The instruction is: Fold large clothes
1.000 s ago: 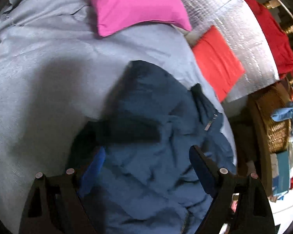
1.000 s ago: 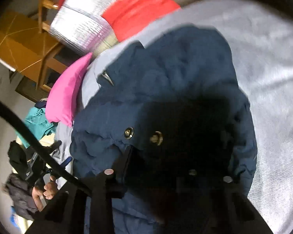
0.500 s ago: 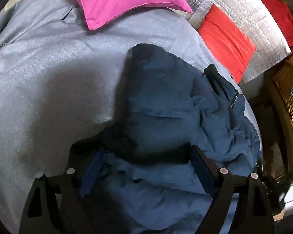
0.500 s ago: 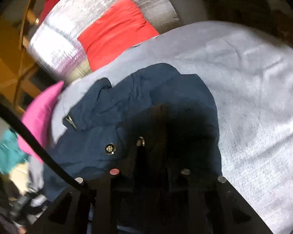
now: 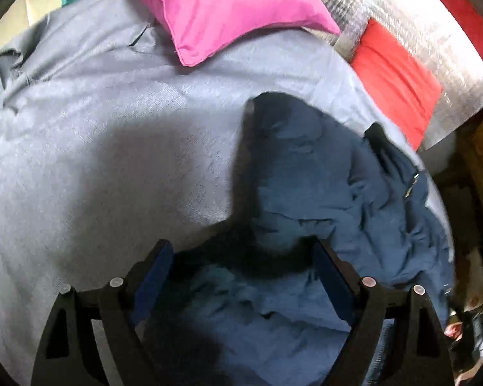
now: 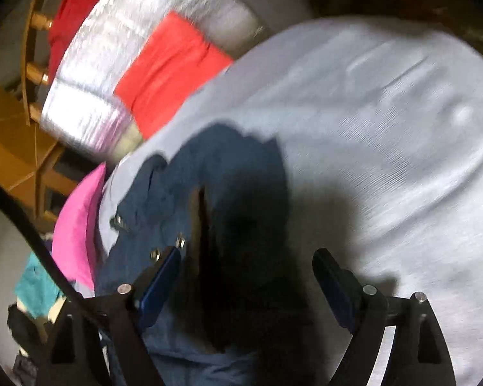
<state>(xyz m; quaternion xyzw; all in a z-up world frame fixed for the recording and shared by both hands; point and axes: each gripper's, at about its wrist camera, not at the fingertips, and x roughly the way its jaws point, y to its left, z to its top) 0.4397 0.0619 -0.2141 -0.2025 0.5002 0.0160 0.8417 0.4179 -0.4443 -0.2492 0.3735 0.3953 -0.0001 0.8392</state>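
Currently we are between folds: the navy jacket (image 5: pixel 322 199) lies bunched on the grey bedcover (image 5: pixel 96 160), near the edge that faces the red cushion (image 5: pixel 399 80), with the pink pillow (image 5: pixel 222 9) beyond it.

The left gripper (image 5: pixel 243 254) stands wide above the jacket's near part, pads clear of the cloth. The right gripper (image 6: pixel 246 263) is opening; dark fabric lies between its jaws, but the pads do not press on it, so we judge that a fold has just been laid down.

The next move calls for a fresh grip on an outer edge and a carry across the body.

In the left wrist view the jacket's long axis runs from the gripper toward the cushion. Which end is the collar we cannot confirm; the right view is blurred.
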